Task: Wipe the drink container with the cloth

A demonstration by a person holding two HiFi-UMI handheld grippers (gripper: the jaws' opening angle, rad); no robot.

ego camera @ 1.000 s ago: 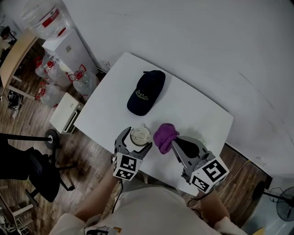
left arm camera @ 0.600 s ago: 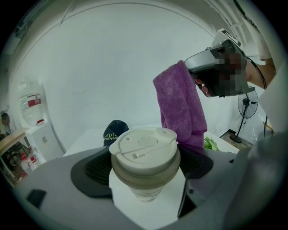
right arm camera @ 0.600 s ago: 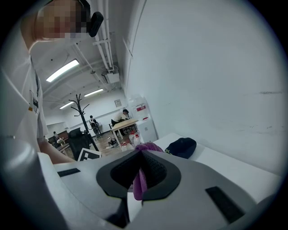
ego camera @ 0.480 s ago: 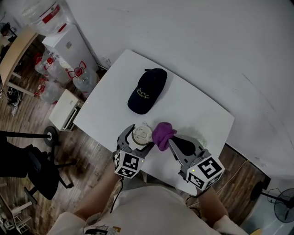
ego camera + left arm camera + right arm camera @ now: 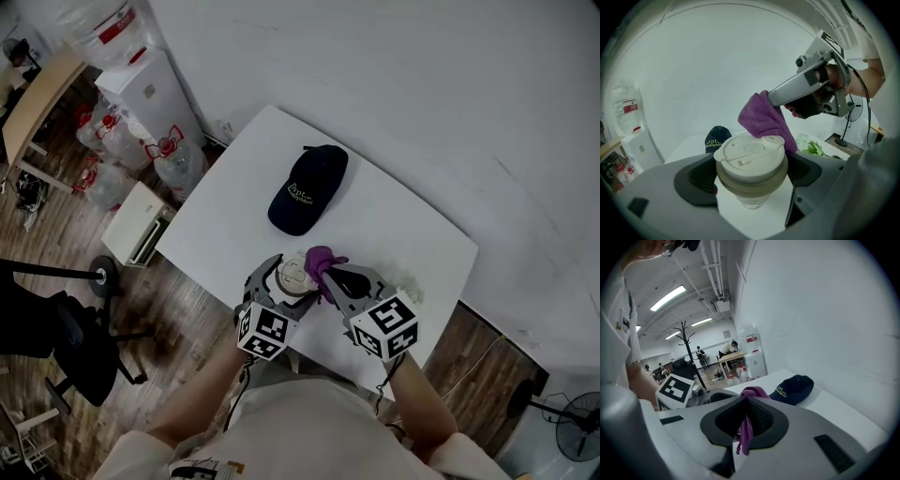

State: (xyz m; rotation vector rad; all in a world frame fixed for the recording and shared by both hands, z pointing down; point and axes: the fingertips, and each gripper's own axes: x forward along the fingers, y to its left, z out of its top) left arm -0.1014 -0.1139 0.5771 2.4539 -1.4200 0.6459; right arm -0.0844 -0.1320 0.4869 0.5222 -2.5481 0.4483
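Tongs on our left (image 5: 750,180) grip a clear drink container with a beige band and a cream lid (image 5: 751,161). One jaw sits at its 9 o'clock side and the other at its 3 o'clock side. Our right tongs (image 5: 746,420) are closed on a purple terry cloth (image 5: 766,119).

Only the right gripper view shows that pinch: a strip of cloth hangs down between the two dark pads. Only the left gripper view shows the contact, where the bunched cloth presses on the lid's rim at about 2 o'clock. It also shows a pale green leafy-looking bundle (image 5: 813,147) on the white counter (image 5: 394,225), at 3 o'clock from the container.

From the head view we see the layout. The container stands near the counter's 6 o'clock edge, with both tongs meeting over it. A navy baseball cap with pale lettering (image 5: 307,190) lies at 12 o'clock from it, well apart.
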